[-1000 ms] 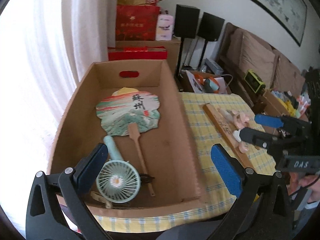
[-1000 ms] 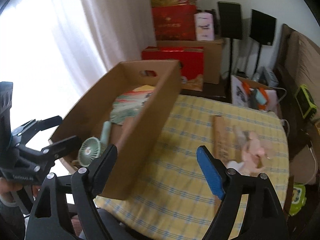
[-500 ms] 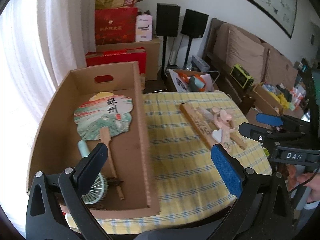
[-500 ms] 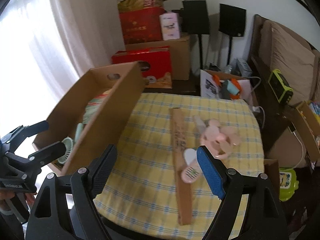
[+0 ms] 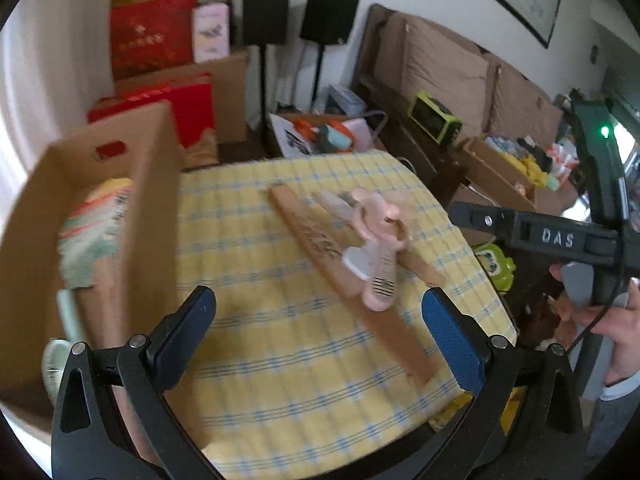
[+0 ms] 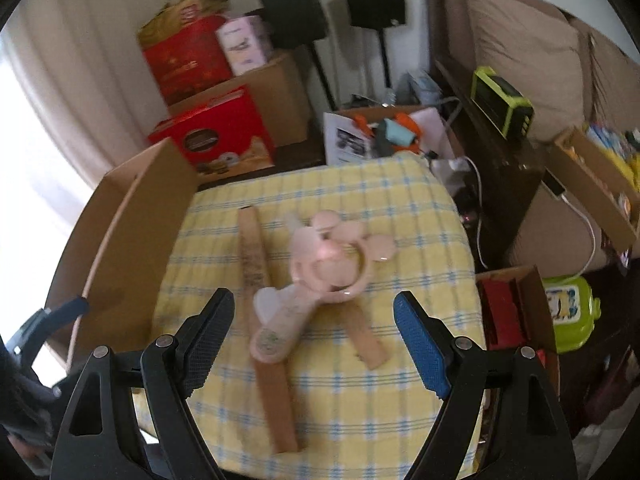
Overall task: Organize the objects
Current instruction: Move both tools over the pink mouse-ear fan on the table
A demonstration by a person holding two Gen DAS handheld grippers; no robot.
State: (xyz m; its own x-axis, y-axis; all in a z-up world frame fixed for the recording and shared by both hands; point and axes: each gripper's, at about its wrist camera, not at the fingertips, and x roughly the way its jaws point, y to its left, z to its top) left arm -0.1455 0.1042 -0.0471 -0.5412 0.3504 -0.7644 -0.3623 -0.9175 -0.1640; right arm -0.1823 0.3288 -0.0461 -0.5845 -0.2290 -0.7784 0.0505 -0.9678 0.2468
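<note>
A pink handheld fan (image 6: pixel 316 280) lies on wooden slats on the checked tablecloth (image 6: pixel 400 400), just ahead of the right gripper (image 6: pixel 314 340), its jaws wide apart and empty.

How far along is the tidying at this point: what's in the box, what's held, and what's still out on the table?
Done: a painted paddle fan and a green handheld fan already lie in the cardboard box. In hand: nothing; the left gripper and right gripper are both open and empty. Left: the pink handheld fan and the wooden folded fan under it are still on the yellow checked tablecloth.
</note>
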